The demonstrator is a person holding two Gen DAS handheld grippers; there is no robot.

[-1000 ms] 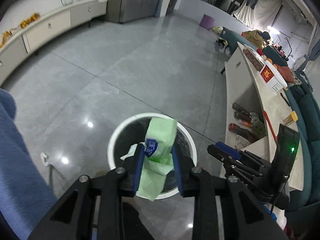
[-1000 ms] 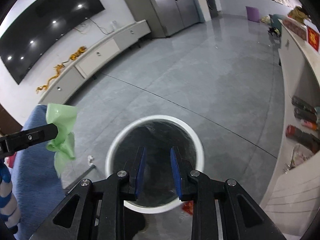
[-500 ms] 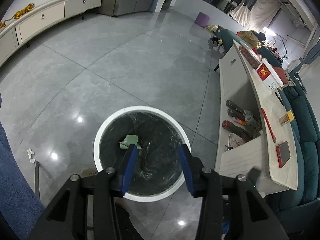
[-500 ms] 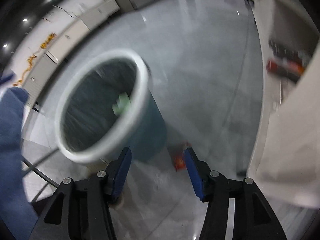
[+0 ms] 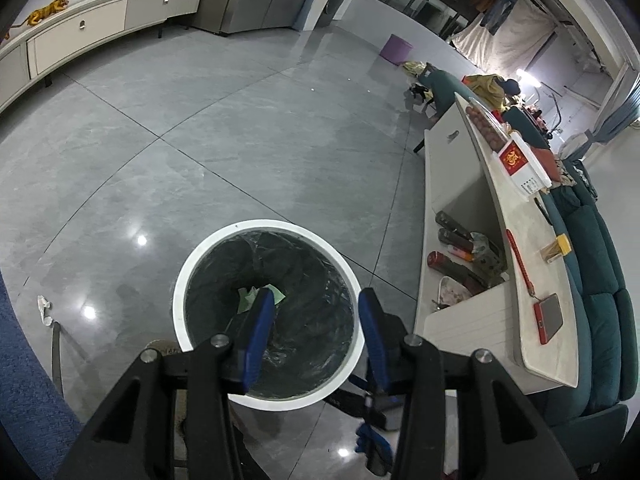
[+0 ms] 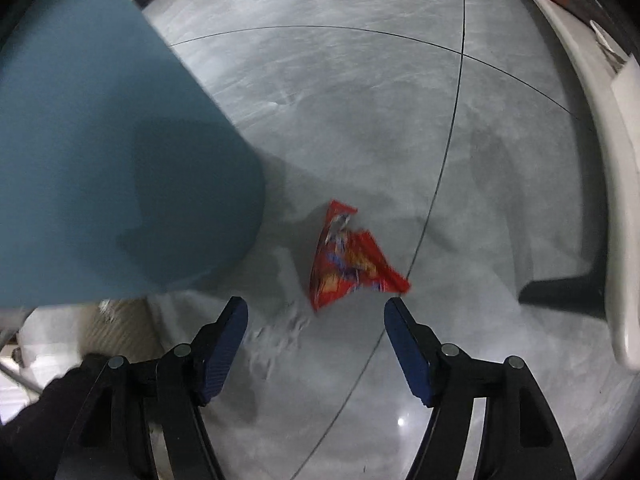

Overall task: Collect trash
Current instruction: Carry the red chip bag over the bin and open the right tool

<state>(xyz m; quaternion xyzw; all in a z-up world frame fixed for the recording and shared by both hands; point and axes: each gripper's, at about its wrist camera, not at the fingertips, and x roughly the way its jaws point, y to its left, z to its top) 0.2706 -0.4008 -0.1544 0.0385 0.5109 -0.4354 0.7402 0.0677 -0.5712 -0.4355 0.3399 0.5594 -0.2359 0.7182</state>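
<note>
Trash has just gone in: a second ago the left gripper (image 5: 316, 334) was clamped on a green wrapper (image 5: 260, 298) over the bin (image 5: 256, 394), and now that wrapper lies at the bottom of the black liner, centre-left of the left wrist view. The left gripper hangs above the rim with its blue pads apart and nothing between them, so that piece is done with.

The bigger change is on the other side. The right gripper (image 6: 316, 314) was also looking down into the bin's mouth a second ago; it has since dropped to floor level beside it, and the bin's blue-green wall (image 6: 120, 160) now fills the upper left of the right wrist view. Just above the fingertips, a little right of centre, lies a red snack wrapper (image 6: 348, 260) flat on the grey floor (image 6: 360, 100), near the foot of the bin but not touching it. The right gripper's jaws are opening as it comes down, and nothing is between them yet (the picture is smeared with motion, so the wrapper's print is unreadable).

To my eye the job has moved on to the next piece: the red wrapper is the target, and the spread jaws are being readied to close on it. A small white scrap (image 5: 43, 310) also sits on the floor at the left edge of the left wrist view, still to be picked up.
</note>
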